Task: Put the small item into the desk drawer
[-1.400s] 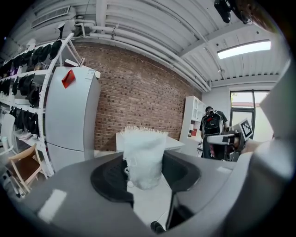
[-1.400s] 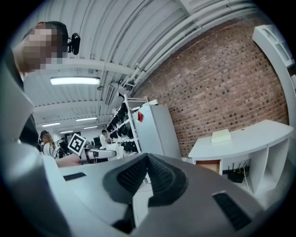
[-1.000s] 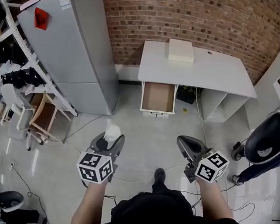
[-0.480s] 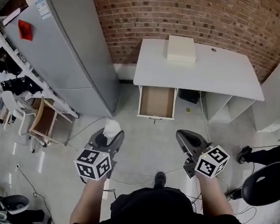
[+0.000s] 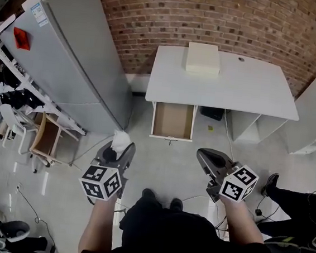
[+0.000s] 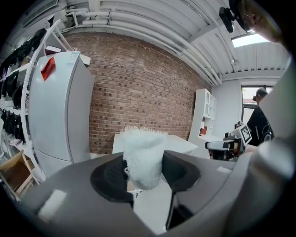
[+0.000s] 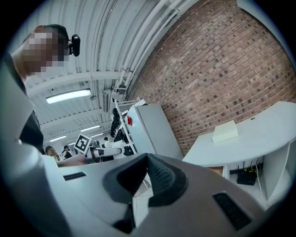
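Fluff (image 6: 142, 155) between left gripper (image 5: 119, 149) fingers (image 6: 110, 178)

White desk (image 5: 246, 87) stands w/ back edge at brick wall (image 5: 225, 18). Flat cream box (image 5: 203, 58) lies on top, near back edge, left of centre. Desk drawer (image 5: 173, 119) is pulled out over floor. Grey floor (image 5: 165, 163) also carries grey fridge (image 5: 70, 58), loose cables (image 5: 192, 198), and black box (image 5: 211, 112) under desk.
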A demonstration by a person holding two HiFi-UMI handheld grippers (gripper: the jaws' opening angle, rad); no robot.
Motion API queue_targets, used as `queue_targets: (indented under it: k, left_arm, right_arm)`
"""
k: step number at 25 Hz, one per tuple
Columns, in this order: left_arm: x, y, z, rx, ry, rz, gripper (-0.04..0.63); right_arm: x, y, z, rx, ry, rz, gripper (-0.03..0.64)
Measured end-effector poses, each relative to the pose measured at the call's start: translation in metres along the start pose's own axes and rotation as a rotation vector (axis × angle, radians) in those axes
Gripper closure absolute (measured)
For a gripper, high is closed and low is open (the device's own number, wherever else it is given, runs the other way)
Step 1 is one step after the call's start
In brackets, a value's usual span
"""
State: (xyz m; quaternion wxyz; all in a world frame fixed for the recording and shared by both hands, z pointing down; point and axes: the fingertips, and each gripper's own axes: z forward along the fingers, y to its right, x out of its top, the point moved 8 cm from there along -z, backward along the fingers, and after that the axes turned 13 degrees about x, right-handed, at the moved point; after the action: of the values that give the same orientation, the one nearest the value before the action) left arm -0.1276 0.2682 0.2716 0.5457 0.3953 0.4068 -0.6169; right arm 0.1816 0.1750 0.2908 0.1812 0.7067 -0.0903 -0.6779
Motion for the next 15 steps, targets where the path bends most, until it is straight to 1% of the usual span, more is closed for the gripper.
queue_targets:
  k: [4, 8, 11, 15]
  left_arm:
    - [-0.006, -0.007, 0.023, -0.019, -0.007, -0.022, 0.396]
    - [-0.006, -0.022, 0.053, -0.044, -0.023, -0.047, 0.397]
    - [0.002, -0.040, 0.078, -0.062, -0.018, -0.049, 0.396]
    - [0.017, -0.077, 0.119, -0.085, -0.016, -0.042, 0.396]
  right_arm:
    - [-0.005, 0.019, 0.008, -0.029, -0.027, 0.011, 0.606]
    - [0.002, 0.035, 0.026, -0.046, -0.050, 0.007, 0.606]
    - [0.005, 0.053, 0.047, -0.065, -0.064, 0.013, 0.605]
    - [0.016, 0.081, 0.091, -0.098, -0.076, 0.016, 0.606]
